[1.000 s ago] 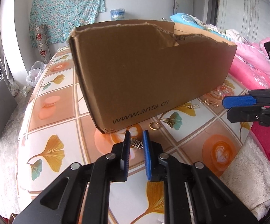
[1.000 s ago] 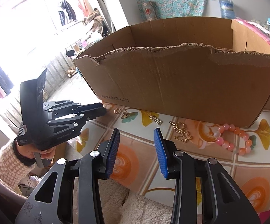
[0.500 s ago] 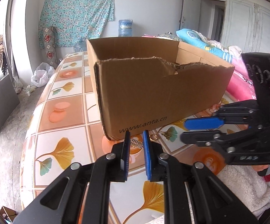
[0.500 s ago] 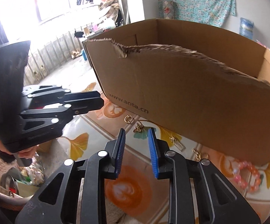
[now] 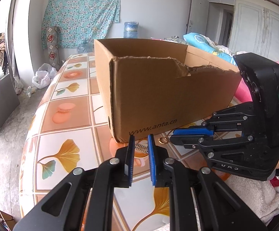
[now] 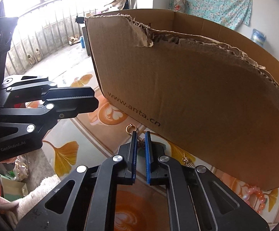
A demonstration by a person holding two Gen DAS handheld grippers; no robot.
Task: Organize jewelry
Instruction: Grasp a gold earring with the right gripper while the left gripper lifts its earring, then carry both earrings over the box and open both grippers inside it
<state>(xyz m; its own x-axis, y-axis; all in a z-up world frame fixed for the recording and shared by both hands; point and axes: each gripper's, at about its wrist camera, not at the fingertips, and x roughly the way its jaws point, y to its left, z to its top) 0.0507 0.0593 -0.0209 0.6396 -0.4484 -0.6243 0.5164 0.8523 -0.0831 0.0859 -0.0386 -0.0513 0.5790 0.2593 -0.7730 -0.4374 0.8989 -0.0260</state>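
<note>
A torn brown cardboard box (image 5: 168,94) marked www.anta.cn stands on the tiled tabletop (image 5: 66,134); it also fills the right wrist view (image 6: 197,88). My left gripper (image 5: 141,140) is narrowly open, with a silver rhinestone piece (image 5: 141,147) on the table between its tips. My right gripper (image 6: 139,137) is narrowly open around a small bronze flower charm (image 6: 140,141) on the table. A gold ring (image 6: 130,129) lies just beyond it, also in the left wrist view (image 5: 162,140). The right gripper shows in the left wrist view (image 5: 189,134).
A pink bead bracelet (image 6: 255,194) and a gold chain piece (image 6: 187,161) lie by the box's near wall. A white fleece blanket (image 5: 255,198) hangs at the table's edge. Pink bedding (image 5: 243,94) lies behind the box. The left gripper's body (image 6: 33,111) is close on the left.
My right gripper has moved left along the box towards my left gripper and narrowed its jaws around the flower charm. My left gripper has stayed over the rhinestone piece.
</note>
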